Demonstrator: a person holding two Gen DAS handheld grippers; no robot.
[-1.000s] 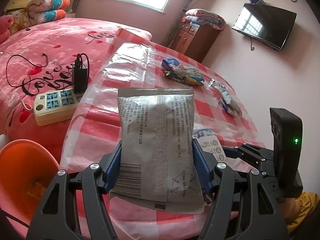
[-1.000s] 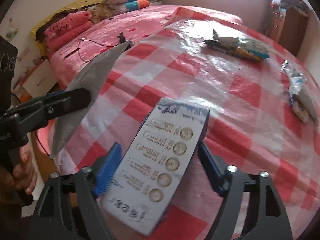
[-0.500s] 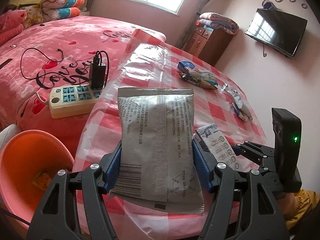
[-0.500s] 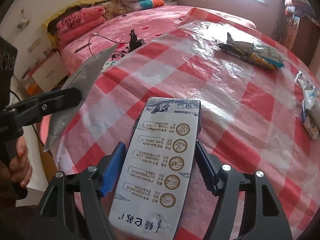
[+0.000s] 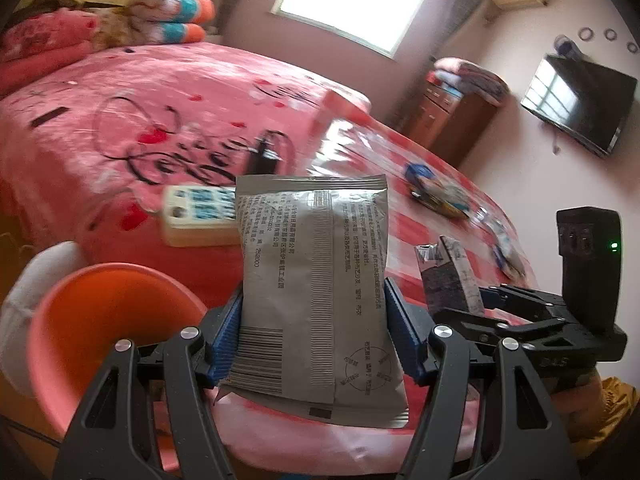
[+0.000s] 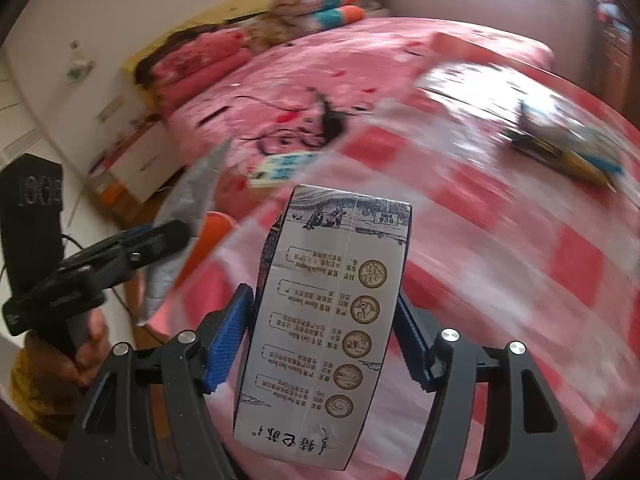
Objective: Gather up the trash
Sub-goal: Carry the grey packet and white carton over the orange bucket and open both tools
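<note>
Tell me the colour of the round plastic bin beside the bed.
Orange bin, clearest in the left wrist view.

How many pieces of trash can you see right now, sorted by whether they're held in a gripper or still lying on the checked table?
Held in a gripper: 2, the grey pouch and the milk carton
Still on the table: 2, the blue-and-yellow wrapper and the small wrapper near the far edge
Total: 4

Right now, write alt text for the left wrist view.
The left tool grips an upright grey foil packet above a red-checked table. An orange bin sits lower left; the right tool holds a carton at right.
</note>
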